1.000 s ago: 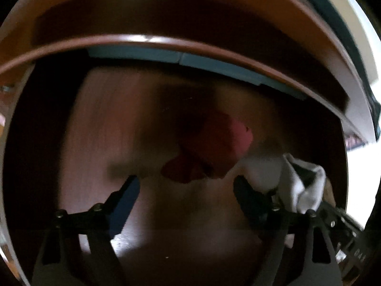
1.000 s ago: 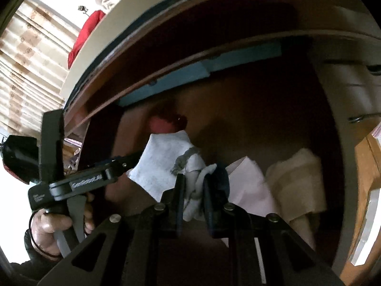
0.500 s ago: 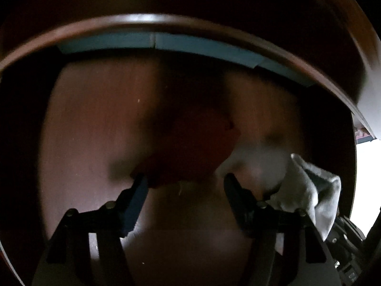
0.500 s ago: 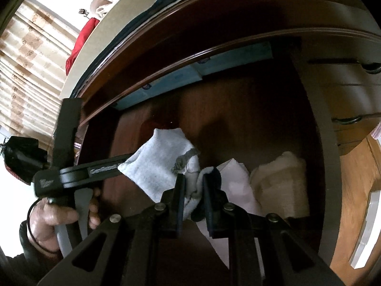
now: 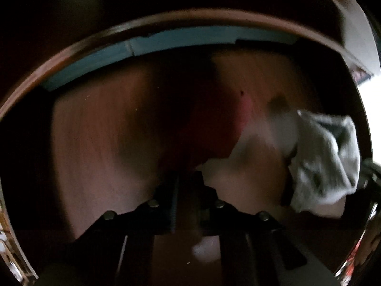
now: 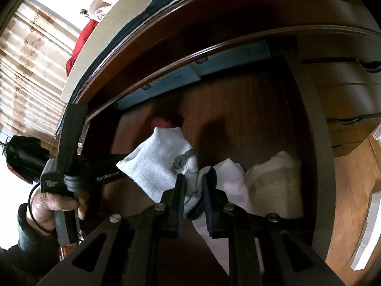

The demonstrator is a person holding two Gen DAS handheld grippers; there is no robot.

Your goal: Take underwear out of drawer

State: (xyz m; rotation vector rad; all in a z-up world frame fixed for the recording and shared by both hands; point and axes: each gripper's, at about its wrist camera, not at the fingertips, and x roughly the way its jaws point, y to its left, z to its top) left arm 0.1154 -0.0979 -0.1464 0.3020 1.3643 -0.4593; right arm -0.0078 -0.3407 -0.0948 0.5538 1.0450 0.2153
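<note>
Inside the dark wooden drawer (image 6: 250,119), a pale grey knitted garment (image 6: 159,159) is clamped by the right gripper (image 6: 194,200), while the left gripper (image 5: 185,178) is closed at the edge of a red cloth (image 5: 209,131).

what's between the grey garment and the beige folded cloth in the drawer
A white folded cloth lies between the grey garment and the beige folded cloth, seen in the right wrist view.

Inside the drawer (image 6: 307,124) the right gripper (image 6: 194,190) sits at the near edge, a sock (image 6: 157,159) between its fingers and spreading away to the left. Just behind the sock lies the underwear (image 6: 162,122). To the right, a folded cloth (image 6: 232,178), then a towel (image 6: 276,181). The left gripper (image 5: 184,178) reaches in from the left, under the sock.
</note>
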